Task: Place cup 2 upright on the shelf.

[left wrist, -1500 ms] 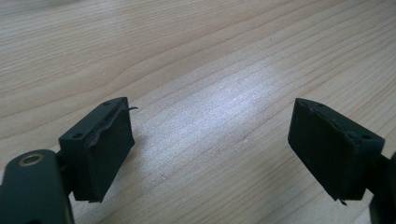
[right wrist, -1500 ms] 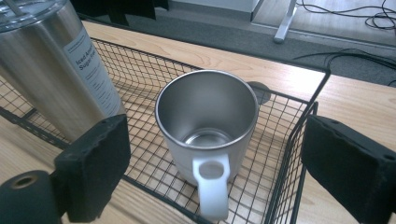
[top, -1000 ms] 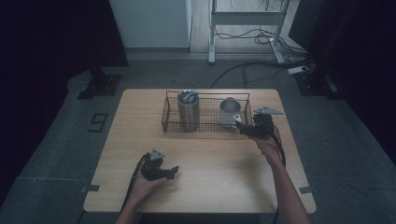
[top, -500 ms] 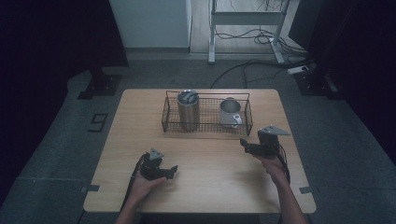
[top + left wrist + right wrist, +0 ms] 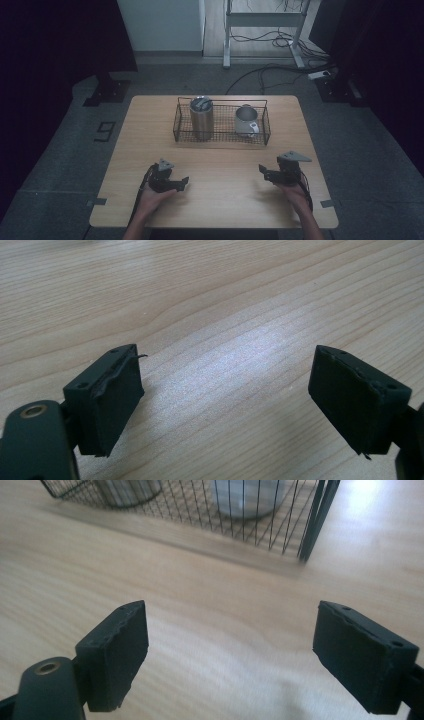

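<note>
A wooden tabletop (image 5: 220,210) sits in a dark room. At its 12 o'clock side stands a black wire basket (image 5: 222,136). Inside the basket, a tall metal cup (image 5: 201,118) stands upright at the 9 o'clock end, and a shorter grey mug (image 5: 246,121) sits at the 3 o'clock end. The two are apart.

The left gripper (image 5: 183,182) rests low on the tabletop near 7 o'clock, held by a hand (image 5: 150,198). In the left gripper view its fingers (image 5: 107,400) are spread wide, with just bare wood between them.

The right gripper (image 5: 262,172) is near 4 o'clock, held by the other hand (image 5: 295,192), with a grey three-cornered plate (image 5: 294,156) on top. In the right gripper view its fingers (image 5: 114,652) are spread wide too and hold nothing. The basket (image 5: 240,515) is ahead of them, well apart.
</note>
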